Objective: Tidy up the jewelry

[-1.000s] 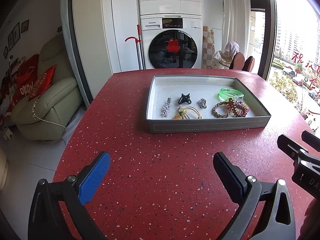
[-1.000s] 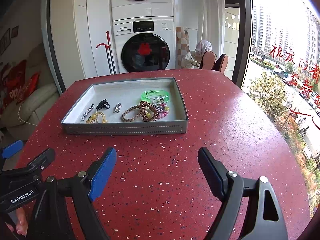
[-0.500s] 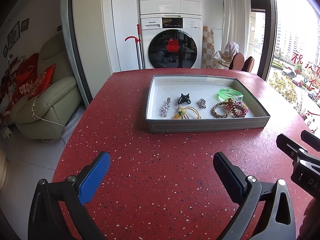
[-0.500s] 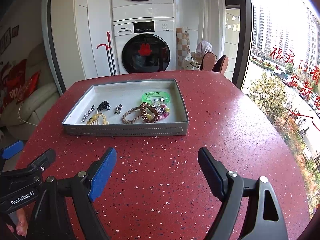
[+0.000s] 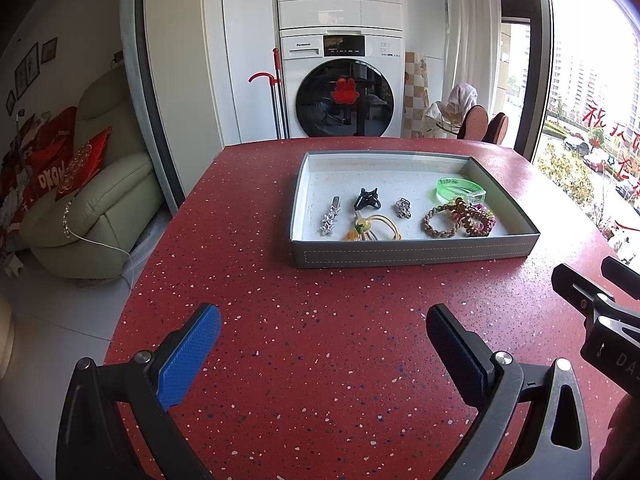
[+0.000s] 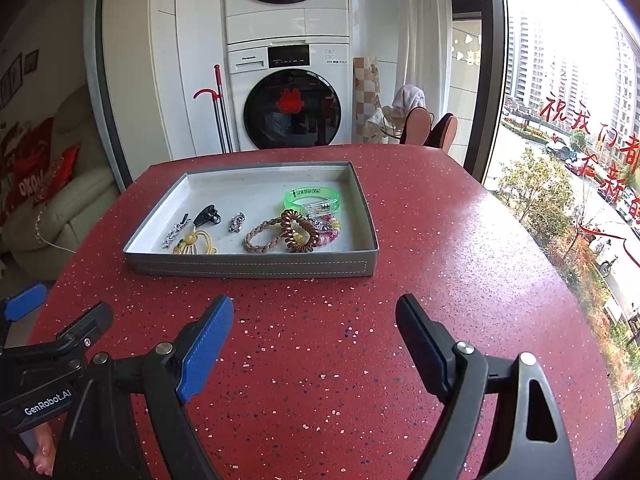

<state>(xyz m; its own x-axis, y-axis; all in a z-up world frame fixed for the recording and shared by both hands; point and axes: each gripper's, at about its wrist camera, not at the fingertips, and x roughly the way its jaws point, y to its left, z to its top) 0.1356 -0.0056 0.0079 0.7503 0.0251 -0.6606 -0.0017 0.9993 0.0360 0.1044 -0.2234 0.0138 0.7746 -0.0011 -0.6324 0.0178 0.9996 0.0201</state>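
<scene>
A grey tray (image 5: pixel 416 255) (image 6: pixel 252 267) sits on the red speckled table. In it lie a silver star clip (image 5: pixel 330 218), a black claw clip (image 5: pixel 367 199), a small silver clip (image 5: pixel 403 207), a yellow hair tie (image 5: pixel 374 229), a brown braided bracelet (image 5: pixel 438 222), a coiled hair tie (image 5: pixel 476 220) and a green bangle (image 5: pixel 460 189) (image 6: pixel 312 199). My left gripper (image 5: pixel 322 342) is open and empty, short of the tray. My right gripper (image 6: pixel 314 338) is open and empty, also short of the tray.
The red table (image 5: pixel 320 360) ends on the left above a white floor and a cream sofa (image 5: pixel 88 208). A washing machine (image 5: pixel 344 92) stands behind. Chairs (image 6: pixel 432 128) stand at the far edge. Windows run along the right.
Both views have shifted very slightly; the grippers stay open and the tray's contents have not moved.
</scene>
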